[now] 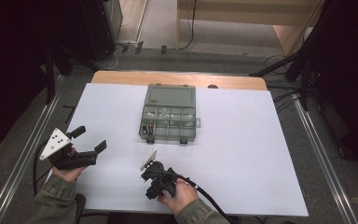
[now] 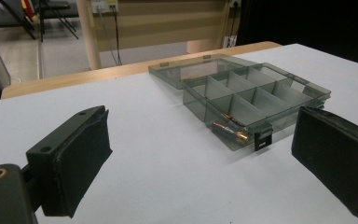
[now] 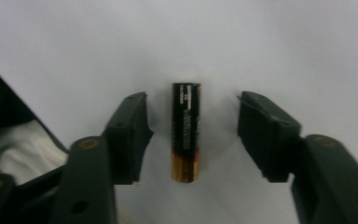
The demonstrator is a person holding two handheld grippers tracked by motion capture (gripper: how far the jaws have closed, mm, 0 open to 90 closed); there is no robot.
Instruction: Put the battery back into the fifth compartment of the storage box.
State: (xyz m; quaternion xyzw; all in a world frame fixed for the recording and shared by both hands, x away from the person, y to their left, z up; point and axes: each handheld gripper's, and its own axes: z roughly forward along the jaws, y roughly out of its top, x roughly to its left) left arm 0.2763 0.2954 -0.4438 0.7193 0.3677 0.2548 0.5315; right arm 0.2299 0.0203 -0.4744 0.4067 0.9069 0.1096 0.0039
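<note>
Right now my right tongs (image 3: 191, 135) stand open astride the battery (image 3: 185, 132) lying on the white bench (image 1: 242, 154). Closing off-centre could roll it away. My left tongs (image 2: 200, 158) hang open, empty, facing the compartment box (image 2: 256, 98).

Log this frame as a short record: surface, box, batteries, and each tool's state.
surface: white table
box: clear grey divided box, lid open and lying flat behind it
battery in box: one, in a front corner cell
loose battery: lying on the table between the right tool's open jaws, untouched
left tool: open, empty, aimed at the box
right tool: open, straddling the loose battery
</note>
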